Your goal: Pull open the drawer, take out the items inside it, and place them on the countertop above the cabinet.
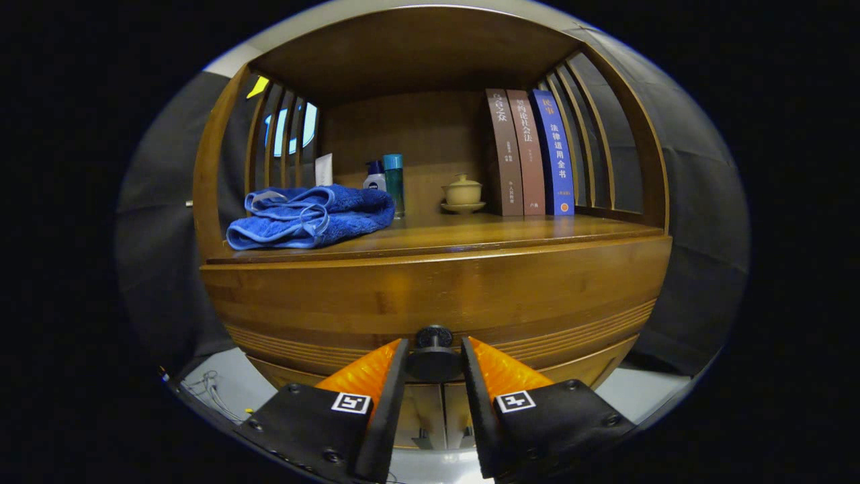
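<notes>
A wooden cabinet stands right in front of me, and its curved drawer front (437, 296) lies below the countertop (470, 232). A round black knob (433, 359) sticks out of the drawer's lower middle. My gripper (434, 341) is shut on this knob, one finger pressing on each side. The drawer's inside is hidden. A folded blue towel (312, 215) lies on the countertop's left part.
At the back of the countertop stand a white bottle (375, 178), a teal bottle (394, 181) and a small lidded tea bowl (462, 193). Three upright books (531, 154) stand at the right. Slatted side walls (584, 134) and a wooden top enclose the shelf space.
</notes>
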A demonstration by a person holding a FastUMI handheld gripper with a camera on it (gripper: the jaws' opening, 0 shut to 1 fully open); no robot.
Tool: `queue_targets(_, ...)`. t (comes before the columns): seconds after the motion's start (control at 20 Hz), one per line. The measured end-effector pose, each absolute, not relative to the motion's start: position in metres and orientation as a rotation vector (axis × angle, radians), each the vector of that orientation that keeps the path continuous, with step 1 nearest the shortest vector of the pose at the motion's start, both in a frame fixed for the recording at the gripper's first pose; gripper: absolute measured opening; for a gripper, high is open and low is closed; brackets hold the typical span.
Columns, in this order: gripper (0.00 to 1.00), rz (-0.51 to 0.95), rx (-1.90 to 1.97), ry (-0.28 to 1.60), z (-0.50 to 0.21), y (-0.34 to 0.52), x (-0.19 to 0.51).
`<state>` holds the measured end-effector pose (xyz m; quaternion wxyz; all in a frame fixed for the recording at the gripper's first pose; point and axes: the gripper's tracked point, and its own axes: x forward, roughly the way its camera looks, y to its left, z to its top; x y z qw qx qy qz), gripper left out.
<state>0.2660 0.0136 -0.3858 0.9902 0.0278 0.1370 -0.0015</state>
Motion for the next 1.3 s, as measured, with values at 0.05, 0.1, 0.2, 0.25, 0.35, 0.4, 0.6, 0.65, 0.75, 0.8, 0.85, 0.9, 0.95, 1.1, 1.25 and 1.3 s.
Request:
queue_targets(0.05, 0.53, -0.008, 0.047, 0.284, -0.388, 0.012, 0.267)
queue_targets(0.1, 0.53, -0.002, 0.043, 0.280, -0.388, 0.014, 0.263)
queue_targets(0.2, 0.45, -0.001, 0.018, 0.278, -0.386, 0.013, 0.267)
queue_targets(0.25, 0.42, 0.003, 0.009, 0.276, -0.381, 0.013, 0.265)
queue_targets(0.35, 0.30, 0.010, 0.006, 0.299, -0.386, 0.012, 0.265)
queue_targets(0.4, 0.30, 0.012, 0.006, 0.303, -0.387, 0.013, 0.261)
queue_targets(0.6, 0.30, 0.012, 0.021, 0.294, -0.384, 0.013, 0.232)
queue_targets(0.65, 0.30, 0.011, 0.026, 0.293, -0.384, 0.013, 0.224)
queue_targets(0.75, 0.29, 0.007, 0.041, 0.290, -0.381, 0.013, 0.204)
queue_targets(0.8, 0.30, 0.005, 0.049, 0.292, -0.381, 0.013, 0.194)
queue_targets(0.85, 0.29, 0.006, 0.055, 0.291, -0.380, 0.012, 0.185)
queue_targets(0.9, 0.30, 0.005, 0.059, 0.292, -0.379, 0.012, 0.174)
queue_targets(0.95, 0.29, 0.007, 0.059, 0.291, -0.378, 0.012, 0.167)
queue_targets(1.1, 0.29, 0.007, 0.062, 0.296, -0.377, 0.010, 0.144)
queue_targets(1.25, 0.29, 0.008, 0.067, 0.298, -0.376, 0.009, 0.127)
queue_targets(1.3, 0.29, 0.012, 0.060, 0.301, -0.377, 0.010, 0.121)
